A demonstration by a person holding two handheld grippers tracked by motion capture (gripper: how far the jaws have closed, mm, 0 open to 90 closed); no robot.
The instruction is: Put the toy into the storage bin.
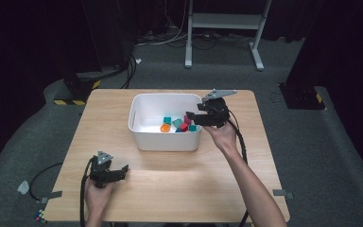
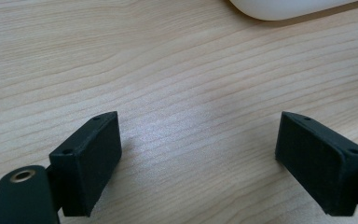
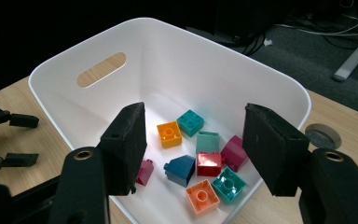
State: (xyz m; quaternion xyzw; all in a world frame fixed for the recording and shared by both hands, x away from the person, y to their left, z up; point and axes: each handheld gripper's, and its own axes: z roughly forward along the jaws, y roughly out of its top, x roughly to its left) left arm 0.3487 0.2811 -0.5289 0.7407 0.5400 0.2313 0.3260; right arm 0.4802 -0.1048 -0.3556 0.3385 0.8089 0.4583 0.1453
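Observation:
A white bin (image 1: 137, 124) stands at the middle back of the wooden table (image 1: 170, 179). Several toy bricks lie in its right half, among them a teal one (image 1: 167, 120) and an orange one (image 1: 165, 128). My right gripper (image 1: 189, 118) hovers over the bin's right rim, open and holding nothing. In the right gripper view its jaws (image 3: 196, 123) frame the bin (image 3: 177, 60) with a yellow-orange brick (image 3: 169, 134), a red brick (image 3: 209, 163) and a dark blue brick (image 3: 181, 169) below. My left gripper (image 1: 123, 171) rests low over the table's front left, open (image 2: 198, 135) above bare wood.
A grey round disc (image 3: 323, 135) is set in the tabletop beside the bin's far corner. The bin's edge (image 2: 284, 7) lies ahead of the left gripper. On the floor behind the table stand a white metal frame (image 1: 222, 21) and loose cables (image 1: 130, 71).

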